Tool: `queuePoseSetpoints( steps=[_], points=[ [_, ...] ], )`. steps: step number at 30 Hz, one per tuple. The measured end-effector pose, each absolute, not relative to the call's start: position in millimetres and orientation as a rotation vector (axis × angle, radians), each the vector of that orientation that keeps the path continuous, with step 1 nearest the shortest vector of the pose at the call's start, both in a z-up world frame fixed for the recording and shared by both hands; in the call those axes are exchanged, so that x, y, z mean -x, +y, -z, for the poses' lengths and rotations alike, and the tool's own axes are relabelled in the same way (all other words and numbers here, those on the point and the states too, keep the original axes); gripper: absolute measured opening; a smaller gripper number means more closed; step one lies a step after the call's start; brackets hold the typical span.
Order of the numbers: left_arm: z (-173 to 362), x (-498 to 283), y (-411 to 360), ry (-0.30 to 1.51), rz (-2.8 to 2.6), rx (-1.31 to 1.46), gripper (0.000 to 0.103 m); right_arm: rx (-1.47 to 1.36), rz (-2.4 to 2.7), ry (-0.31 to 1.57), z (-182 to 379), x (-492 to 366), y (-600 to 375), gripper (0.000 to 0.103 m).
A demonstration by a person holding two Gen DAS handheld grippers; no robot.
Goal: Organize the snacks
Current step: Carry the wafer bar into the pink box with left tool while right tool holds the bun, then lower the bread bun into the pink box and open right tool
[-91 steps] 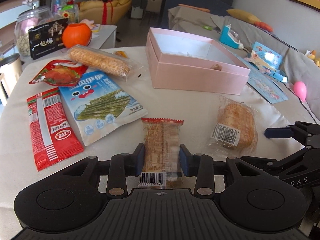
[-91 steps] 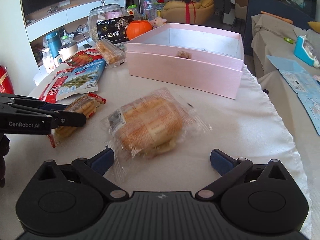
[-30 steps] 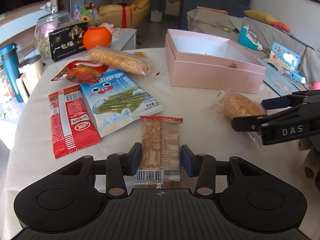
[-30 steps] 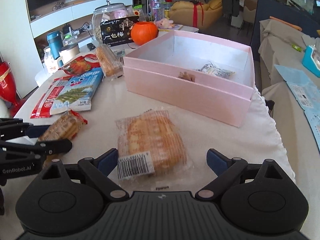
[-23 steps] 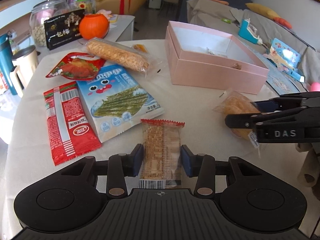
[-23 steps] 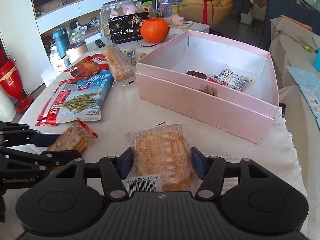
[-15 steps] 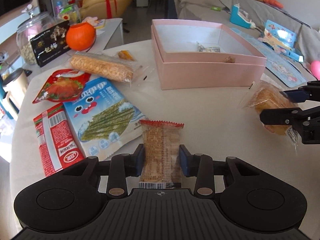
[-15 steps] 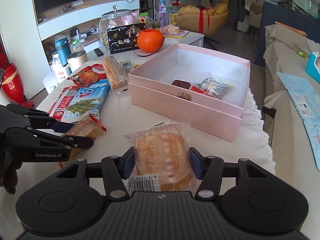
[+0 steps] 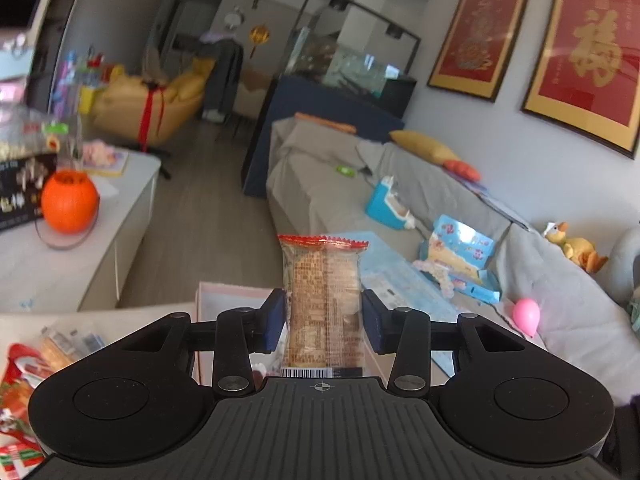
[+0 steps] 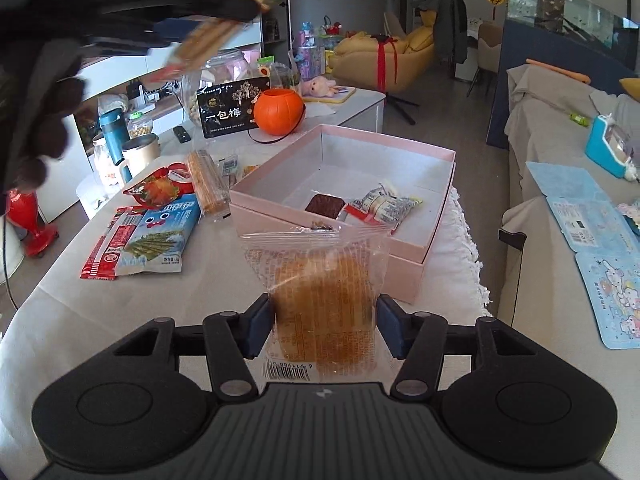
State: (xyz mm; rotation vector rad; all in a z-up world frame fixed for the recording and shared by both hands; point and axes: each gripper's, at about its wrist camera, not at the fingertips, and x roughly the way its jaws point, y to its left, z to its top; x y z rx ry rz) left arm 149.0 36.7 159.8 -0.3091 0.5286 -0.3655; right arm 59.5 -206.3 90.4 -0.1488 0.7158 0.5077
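My left gripper (image 9: 323, 326) is shut on a red-topped cracker packet (image 9: 323, 288) and holds it high, tilted up toward the room. It shows at the top left of the right wrist view (image 10: 208, 44). The pink box (image 10: 416, 256) stands open with several small snacks (image 10: 380, 206) inside; only its near corner (image 9: 236, 294) shows below the left gripper. My right gripper (image 10: 324, 326) is shut on a clear-wrapped round cake (image 10: 326, 300), held above the table just in front of the box.
On the white tablecloth (image 10: 120, 320) left of the box lie a blue seaweed bag (image 10: 160, 240), a red packet (image 10: 114, 248), a chicken-picture packet (image 10: 156, 190) and a long cracker sleeve (image 10: 206, 186). An orange pumpkin pot (image 10: 279, 111) and jars stand behind. A covered sofa (image 10: 560, 148) is at the right.
My left gripper has risen high and tilted up with the cracker packet. My right gripper has lifted the cake further and moved closer to the box.
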Motion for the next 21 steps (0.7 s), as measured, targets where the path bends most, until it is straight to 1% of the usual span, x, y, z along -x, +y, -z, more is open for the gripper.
queuePoseSetpoints(
  steps=[2,5,6,7,8,11,12,13,14,15,20,21],
  points=[
    [-140.0,-157.6,44.4,0.531,0.335,0.361,0.044,0.154,-0.499,0.716,-89.2,-59.2,-204.0,0.055],
    [-116.9,-139.3,61.0,0.52,0.34,0.425,0.044,0.151,-0.49,0.706,-89.4,-54.8,-209.5,0.055],
    [-108.6,-126.8,69.7,0.52,0.323,0.434,0.044,0.143,-0.489,0.707,-89.8,-55.5,-213.4,0.051],
    [-100.9,-114.0,76.1,0.521,0.298,0.432,0.044,0.136,-0.487,0.71,-90.1,-57.5,-215.7,0.043],
    [-92.2,-100.2,83.1,0.531,0.26,0.422,0.044,0.128,-0.487,0.712,-90.7,-60.1,-217.1,0.042],
    [-69.8,-68.5,97.8,0.626,0.068,0.359,0.044,0.085,-0.517,0.732,-90.2,-70.9,-215.9,0.042],
    [-63.6,-59.6,101.1,0.66,0.008,0.338,0.044,0.065,-0.533,0.752,-87.7,-75.0,-213.2,0.05],
    [-59.0,-52.2,104.0,0.683,-0.028,0.324,0.044,0.052,-0.532,0.773,-84.0,-78.9,-208.9,0.067],
    [-54.0,-42.1,106.9,0.701,-0.05,0.315,0.044,0.047,-0.505,0.786,-78.7,-81.9,-203.1,0.074],
    [-51.0,-33.8,109.8,0.712,-0.059,0.318,0.044,0.044,-0.469,0.795,-73.8,-84.5,-197.7,0.078],
    [-41.4,-4.5,116.0,0.752,-0.089,0.322,0.044,-0.002,-0.365,0.911,-39.5,-107.1,-170.6,0.078],
    [-43.0,-2.5,117.8,0.756,-0.082,0.318,0.044,0.019,-0.358,0.926,-34.1,-109.3,-166.1,0.074]
  ],
)
